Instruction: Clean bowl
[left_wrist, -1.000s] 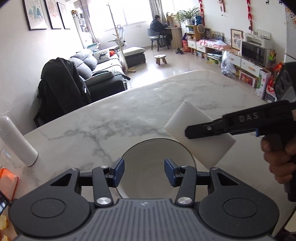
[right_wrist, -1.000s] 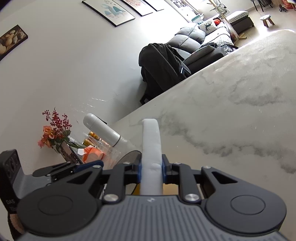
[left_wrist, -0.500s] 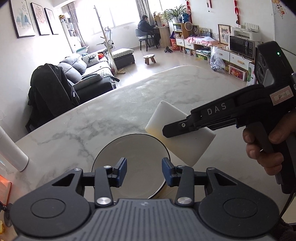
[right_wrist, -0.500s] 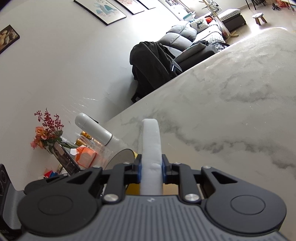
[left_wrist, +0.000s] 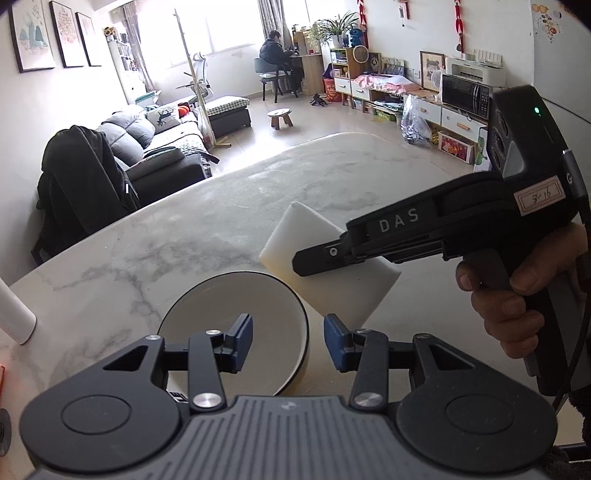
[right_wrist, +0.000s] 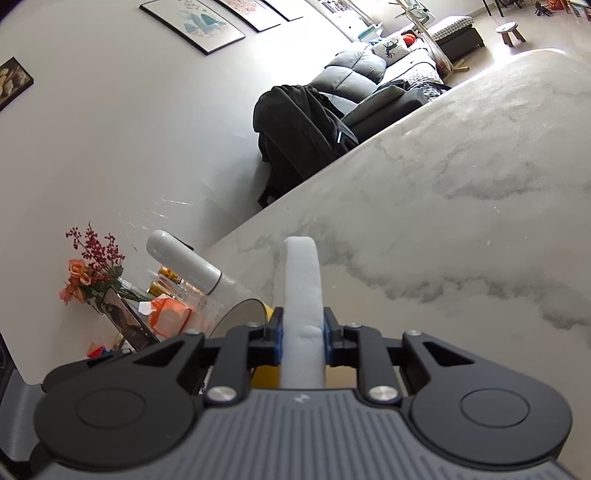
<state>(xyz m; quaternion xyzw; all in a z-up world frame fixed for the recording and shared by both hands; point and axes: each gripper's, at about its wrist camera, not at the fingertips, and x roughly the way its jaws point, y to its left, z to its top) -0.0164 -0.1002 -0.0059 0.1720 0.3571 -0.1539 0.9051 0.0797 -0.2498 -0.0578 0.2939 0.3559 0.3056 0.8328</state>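
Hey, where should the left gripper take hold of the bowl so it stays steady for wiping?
Best bet is the near right part of the bowl's rim, approached from above at a slant, one pad inside and one outside. The rim is thin and the left gripper's open jaws already straddle it there, leaving the far side free for the sponge.

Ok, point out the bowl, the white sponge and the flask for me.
bowl (left_wrist: 221, 306): left wrist view, on its pale inner wall.
white sponge (right_wrist: 302, 280): right wrist view, on its narrow top edge ahead of the tongs.
white flask (right_wrist: 184, 264): right wrist view, mid-body.
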